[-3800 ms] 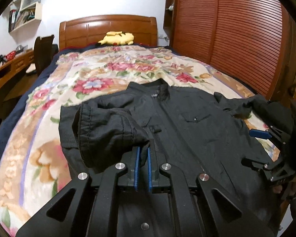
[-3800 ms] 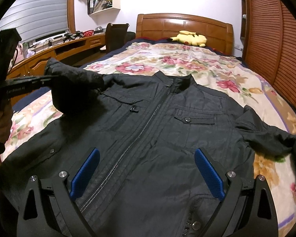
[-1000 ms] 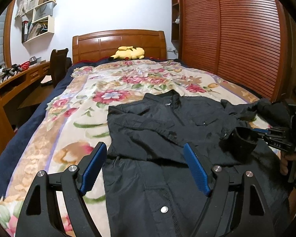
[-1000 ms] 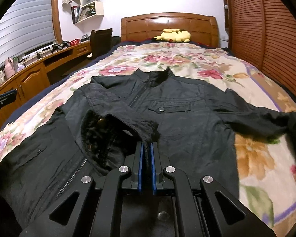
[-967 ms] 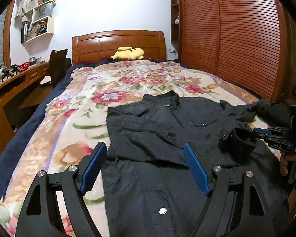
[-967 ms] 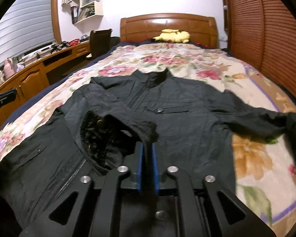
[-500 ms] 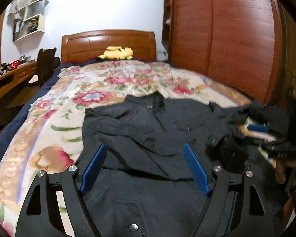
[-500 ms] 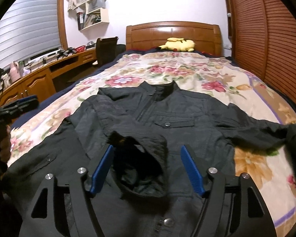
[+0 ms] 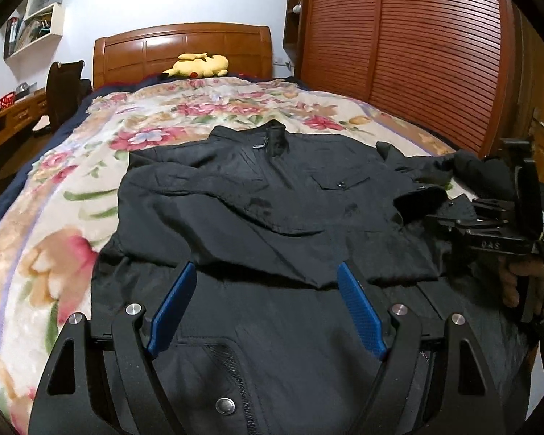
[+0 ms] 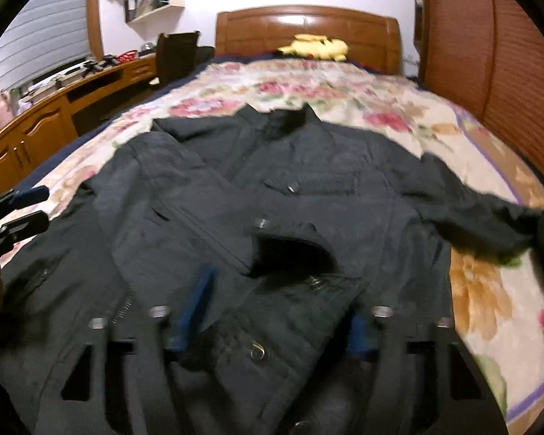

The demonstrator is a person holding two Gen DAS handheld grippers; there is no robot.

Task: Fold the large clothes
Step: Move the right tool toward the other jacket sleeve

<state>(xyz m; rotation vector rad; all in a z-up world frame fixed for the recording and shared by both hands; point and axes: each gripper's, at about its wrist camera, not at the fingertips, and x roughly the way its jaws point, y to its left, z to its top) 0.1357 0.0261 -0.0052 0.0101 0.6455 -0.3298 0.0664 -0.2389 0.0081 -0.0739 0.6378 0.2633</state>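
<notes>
1. The black jacket (image 9: 257, 195) lies front-up on the bed, on the flowery blanket (image 9: 54, 224), collar toward the wooden headboard (image 9: 181, 49).
2. One sleeve is folded across the chest, and its cuff (image 10: 293, 250) sits near the middle of the jacket, just in front of the right tongs.
3. The other sleeve (image 10: 482, 217) stretches off toward the side with the slatted wardrobe doors (image 9: 417, 54).
4. The left tongs (image 9: 268, 311) are spread wide over the lower part of the jacket, with nothing between the blue pads (image 9: 170, 304).
5. The right tongs (image 10: 275, 319) are spread too. That view is blurry, but both pads sit well apart with the cuff fabric lying loose between them, not pinched.
6. From the left camera you can see the right tongs out at the jacket's side, held in a hand (image 9: 526, 282).
7. A yellow plush toy (image 9: 199, 65) is up by the headboard, and there's a wooden desk (image 10: 54, 116) along the wall next to the bed.
</notes>
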